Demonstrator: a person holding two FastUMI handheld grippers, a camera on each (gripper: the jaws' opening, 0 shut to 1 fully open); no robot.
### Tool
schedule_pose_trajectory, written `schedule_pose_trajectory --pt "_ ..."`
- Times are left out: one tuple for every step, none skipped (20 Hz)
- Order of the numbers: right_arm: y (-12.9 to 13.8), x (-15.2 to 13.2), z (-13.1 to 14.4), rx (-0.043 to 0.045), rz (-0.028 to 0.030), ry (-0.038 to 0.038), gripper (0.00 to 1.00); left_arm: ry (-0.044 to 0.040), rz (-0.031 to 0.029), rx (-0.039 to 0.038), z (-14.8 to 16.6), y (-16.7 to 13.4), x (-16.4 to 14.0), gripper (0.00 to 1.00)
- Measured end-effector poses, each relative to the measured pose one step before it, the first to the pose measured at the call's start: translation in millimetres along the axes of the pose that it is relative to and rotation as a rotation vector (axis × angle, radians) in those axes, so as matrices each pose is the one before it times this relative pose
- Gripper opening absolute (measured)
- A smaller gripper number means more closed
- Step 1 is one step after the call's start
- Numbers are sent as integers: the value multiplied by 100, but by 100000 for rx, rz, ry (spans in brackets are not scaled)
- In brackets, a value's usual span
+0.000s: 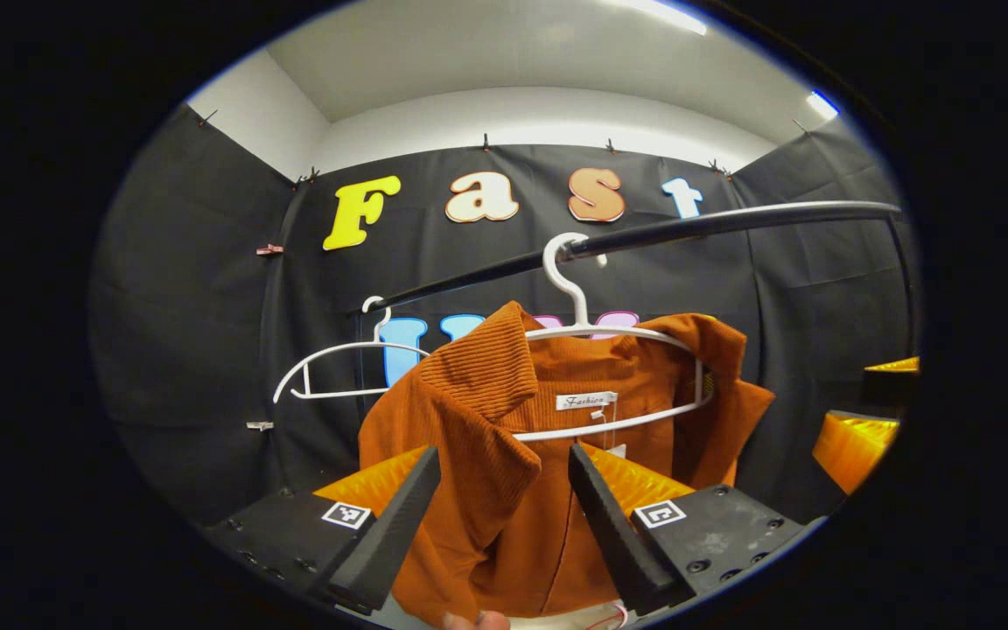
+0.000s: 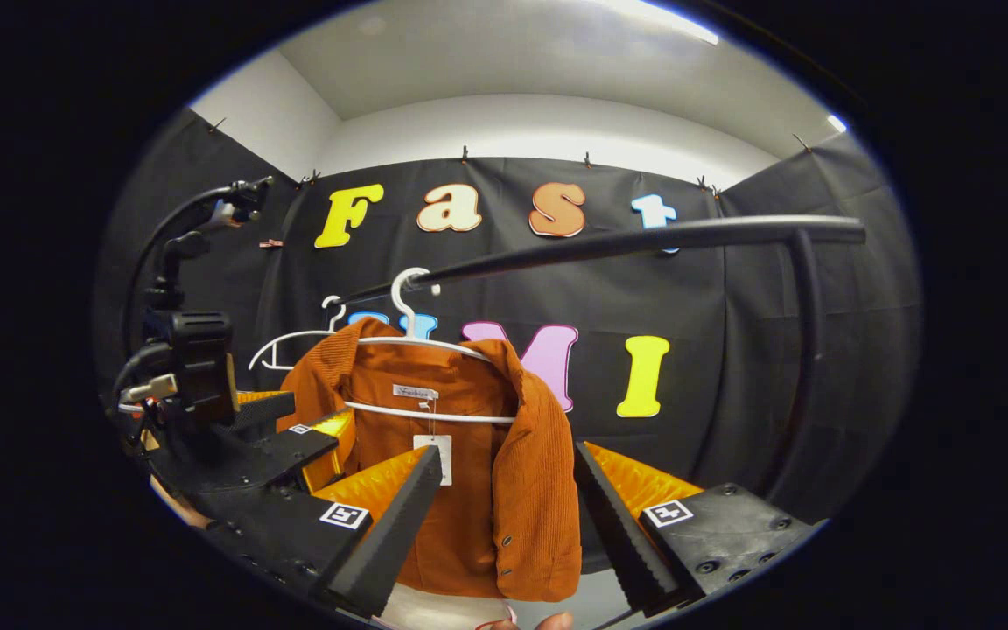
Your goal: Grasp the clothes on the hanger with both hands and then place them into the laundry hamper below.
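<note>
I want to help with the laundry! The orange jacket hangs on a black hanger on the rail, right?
Not quite: the hanger is white, not black, as the right gripper view shows. The orange jacket does hang on it from the rail.

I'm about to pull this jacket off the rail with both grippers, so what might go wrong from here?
1. The orange jacket hangs on a white hanger hooked over the rail; pulling down may drag the hanger along.
2. An empty hanger hangs close beside it and might get knocked.
3. The open left gripper and right gripper haven't closed on cloth, so a shallow pinch could slip.
</note>
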State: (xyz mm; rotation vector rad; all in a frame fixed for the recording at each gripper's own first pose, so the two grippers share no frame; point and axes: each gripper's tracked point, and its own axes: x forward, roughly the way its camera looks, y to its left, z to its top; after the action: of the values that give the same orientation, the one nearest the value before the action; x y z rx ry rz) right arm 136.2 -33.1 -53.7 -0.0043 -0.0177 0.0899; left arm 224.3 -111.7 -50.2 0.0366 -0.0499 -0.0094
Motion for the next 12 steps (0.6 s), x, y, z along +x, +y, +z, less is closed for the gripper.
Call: schedule_pose_trajectory --pt "-213 937 -602 781 329 667 98 -526 1956 943 -172 -14 1062 92" --pt "-91 1004 -486 798 769 376 98 -97 2266 1685 -75 186 922 94" --pt "50 945 -388 571 913 292 98 -94 2252 1292 -431 467 739 94" --pt "-49 990 -371 456 492 149 98 -802 1711 559 -222 349 697 96" --pt "-65 922 -228 456 343 76 98 -744 1483 141 -16 316 510 96" --pt "-90 937 -155 955 184 -168 98 -131 689 -66 -116 266 408 99" --pt "19 1032 -111 958 213 -107 98 -1 1022 102 -225 385 243 99" --pt "175 905 -96 919 549 -431 98 737 133 -103 -296 309 257 90" --pt "330 1033 -77 1362 1259 -474 98 1584 -1146 -943 -302 2 137 85" --pt "192 1008 -232 1719 786 -240 98 1399 -2542 -1577 -419 -310 276 72" --pt "117 980 -392 2525 546 245 98 850 -3031 -1574 -24 -380 70 60" --pt "-174 1006 -555 3174 -289 931 98 510 -1417 -936 -91 173 43 47"
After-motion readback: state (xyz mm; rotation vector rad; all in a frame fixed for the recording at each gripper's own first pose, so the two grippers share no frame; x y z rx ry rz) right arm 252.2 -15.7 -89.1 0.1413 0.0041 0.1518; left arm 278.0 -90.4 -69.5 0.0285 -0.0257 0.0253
